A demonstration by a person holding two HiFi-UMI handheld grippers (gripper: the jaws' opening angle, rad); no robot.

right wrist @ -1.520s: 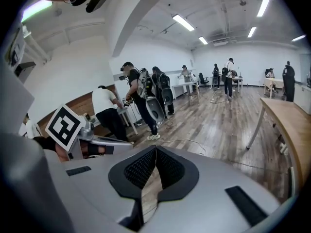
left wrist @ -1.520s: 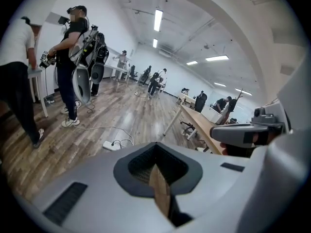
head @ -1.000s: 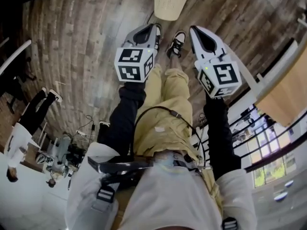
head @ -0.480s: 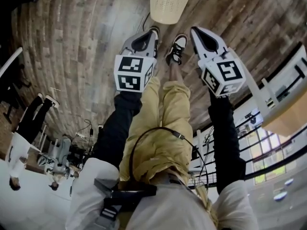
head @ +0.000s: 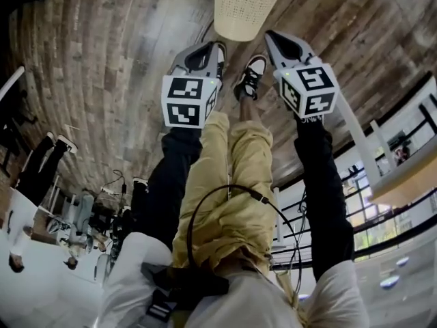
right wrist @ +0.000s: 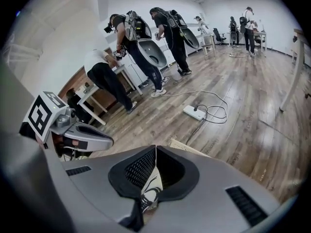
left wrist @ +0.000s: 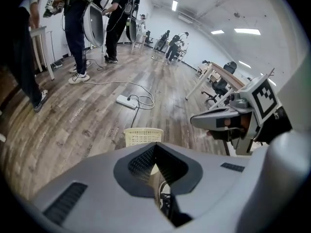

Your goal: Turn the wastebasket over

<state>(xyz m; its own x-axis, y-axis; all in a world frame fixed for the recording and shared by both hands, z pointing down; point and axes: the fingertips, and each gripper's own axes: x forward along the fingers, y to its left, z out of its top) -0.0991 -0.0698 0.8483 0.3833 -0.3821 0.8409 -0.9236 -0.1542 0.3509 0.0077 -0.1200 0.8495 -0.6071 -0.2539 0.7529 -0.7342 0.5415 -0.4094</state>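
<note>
The wastebasket [head: 242, 7] is a cream lattice basket standing upright on the wooden floor, open rim up, just ahead of the person's feet. In the left gripper view the wastebasket [left wrist: 143, 137] shows right past the jaw tips. The right gripper view has only a sliver of its rim [right wrist: 188, 148]. My left gripper [head: 218, 45] hangs near the basket's near left side, jaws shut and empty. To the basket's near right, my right gripper [head: 269, 35] is also shut on nothing. Neither touches the basket.
The person's black-and-white shoe [head: 251, 74] stands between the grippers. A white power strip with a looped cable [left wrist: 128, 101] lies on the floor beyond the basket. Several people with gear stand further off [right wrist: 146, 47]. Table legs [left wrist: 198, 84] and a white railing [head: 399, 173] are to the right.
Both grippers have come down and forward toward the wastebasket, which now shows larger and fuller in the head view. Their jaws stayed shut.
</note>
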